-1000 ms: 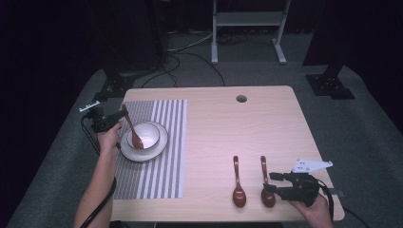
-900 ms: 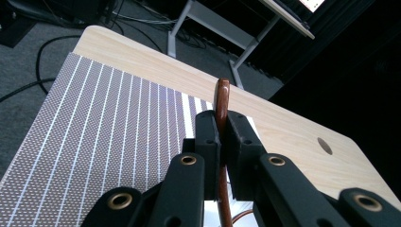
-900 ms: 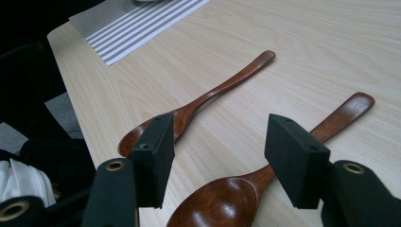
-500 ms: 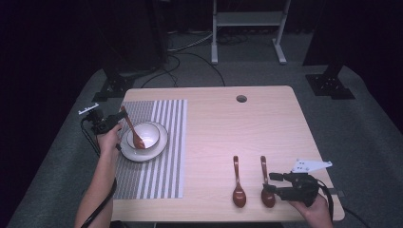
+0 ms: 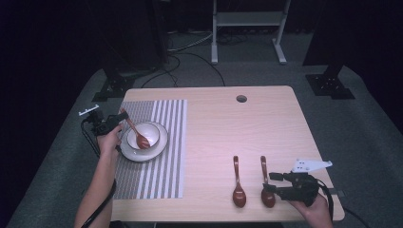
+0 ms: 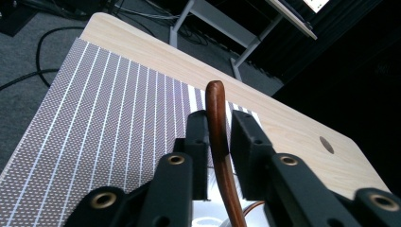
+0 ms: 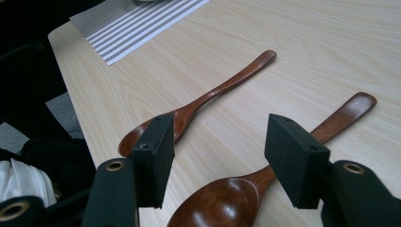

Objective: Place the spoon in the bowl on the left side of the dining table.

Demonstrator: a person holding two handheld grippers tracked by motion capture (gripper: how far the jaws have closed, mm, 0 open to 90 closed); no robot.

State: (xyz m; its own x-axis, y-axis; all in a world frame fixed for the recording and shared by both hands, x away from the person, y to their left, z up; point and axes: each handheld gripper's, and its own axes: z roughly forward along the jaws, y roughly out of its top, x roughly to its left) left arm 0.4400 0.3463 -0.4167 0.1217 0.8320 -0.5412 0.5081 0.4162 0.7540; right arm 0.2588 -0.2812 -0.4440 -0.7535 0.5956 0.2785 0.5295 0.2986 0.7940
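A wooden spoon lies with its scoop in the white bowl, the handle slanting up over the rim toward the left claw. That claw's jaws have just been opening; the handle stands between them with slim gaps on both sides (no pad presses on it). The bowl sits on a plate on the striped mat. Well apart, near the table's front edge, the right claw hangs wide over the scoop of one spoon, a second spoon just beside.
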